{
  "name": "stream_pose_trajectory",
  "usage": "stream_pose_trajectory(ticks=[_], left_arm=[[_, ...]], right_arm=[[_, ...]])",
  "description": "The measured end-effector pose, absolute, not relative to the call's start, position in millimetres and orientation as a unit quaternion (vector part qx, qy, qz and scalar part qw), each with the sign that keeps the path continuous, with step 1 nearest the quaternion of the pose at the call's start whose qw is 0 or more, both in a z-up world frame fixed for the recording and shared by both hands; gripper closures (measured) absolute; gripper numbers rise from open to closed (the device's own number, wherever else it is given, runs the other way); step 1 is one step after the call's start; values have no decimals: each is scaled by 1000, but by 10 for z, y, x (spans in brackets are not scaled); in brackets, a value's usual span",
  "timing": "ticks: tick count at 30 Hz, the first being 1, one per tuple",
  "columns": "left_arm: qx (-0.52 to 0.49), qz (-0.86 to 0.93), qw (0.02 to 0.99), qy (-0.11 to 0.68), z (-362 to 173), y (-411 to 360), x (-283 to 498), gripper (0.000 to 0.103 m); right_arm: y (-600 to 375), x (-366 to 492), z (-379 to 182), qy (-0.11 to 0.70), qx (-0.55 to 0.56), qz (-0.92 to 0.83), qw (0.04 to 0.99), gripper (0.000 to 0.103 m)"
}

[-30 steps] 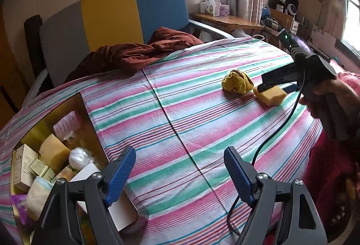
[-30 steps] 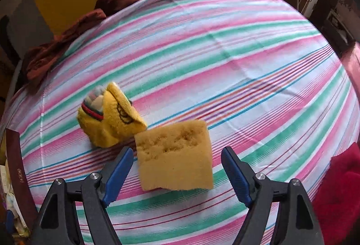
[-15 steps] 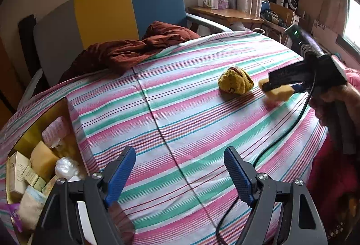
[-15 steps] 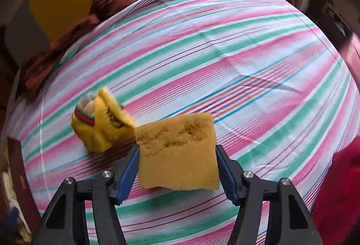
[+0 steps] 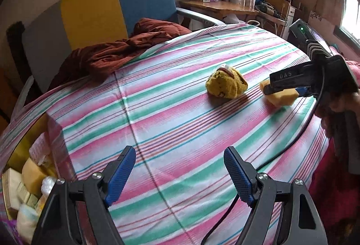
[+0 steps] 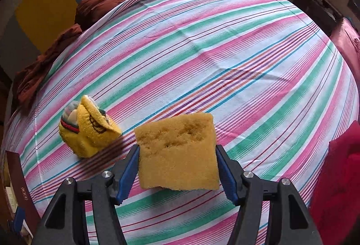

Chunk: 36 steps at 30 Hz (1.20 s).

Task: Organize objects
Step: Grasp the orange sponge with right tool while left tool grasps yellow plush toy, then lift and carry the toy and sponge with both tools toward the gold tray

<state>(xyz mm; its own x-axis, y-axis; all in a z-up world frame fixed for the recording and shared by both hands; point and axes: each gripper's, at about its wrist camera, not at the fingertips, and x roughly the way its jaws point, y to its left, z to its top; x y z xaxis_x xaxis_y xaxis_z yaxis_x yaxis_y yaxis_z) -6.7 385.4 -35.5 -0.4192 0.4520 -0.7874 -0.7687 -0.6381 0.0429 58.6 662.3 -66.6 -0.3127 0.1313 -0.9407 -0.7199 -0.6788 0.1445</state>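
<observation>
I count one striped bedsheet, smooth woven cloth in pink, green and white bands, filling most of both views. One rumpled rust-red blanket lies at its far edge, at eleven o'clock in the left wrist view, with one padded chair in grey, yellow and blue panels behind it. One box with shiny gold inner walls sits at eight o'clock in that view, packed with small cartons and wrapped bits too blurred to count.

I have two grippers, each with black arms and ribbed blue pads. My left gripper hangs above the sheet with its jaws spread wide and nothing between them. My right gripper has just been closing and now pinches the one sponge, a yellow, porous, roughly square block, by its two side edges; both pads press into it. From the left wrist view the sponge sits at three o'clock, low over the sheet; I cannot tell whether it touches.

One balled yellow sock, fuzzy knit with a striped cuff, rests on the sheet just beside the sponge, at nine o'clock from it.
</observation>
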Motion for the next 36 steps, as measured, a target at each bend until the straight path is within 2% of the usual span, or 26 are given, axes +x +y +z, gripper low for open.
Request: stream_pose_trajectory(ticks=[17, 30, 31, 32, 36], left_arm=[[-416, 790, 416, 175, -430, 4746, -455, 24], [-423, 776, 422, 200, -742, 5505, -652, 25], [-430, 773, 421, 201, -788, 5547, -674, 30], [-440, 767, 423, 199, -824, 5570, -691, 45], [-453, 763, 427, 176, -799, 5462, -694, 58]], right_arm=[[6640, 664, -632, 327, -482, 762, 281, 37], [6669, 750, -629, 351, -468, 759, 286, 37], [6664, 747, -630, 350, -468, 759, 287, 37], [6659, 743, -633, 350, -469, 759, 287, 37], [6642, 706, -658, 346, -474, 759, 282, 37]])
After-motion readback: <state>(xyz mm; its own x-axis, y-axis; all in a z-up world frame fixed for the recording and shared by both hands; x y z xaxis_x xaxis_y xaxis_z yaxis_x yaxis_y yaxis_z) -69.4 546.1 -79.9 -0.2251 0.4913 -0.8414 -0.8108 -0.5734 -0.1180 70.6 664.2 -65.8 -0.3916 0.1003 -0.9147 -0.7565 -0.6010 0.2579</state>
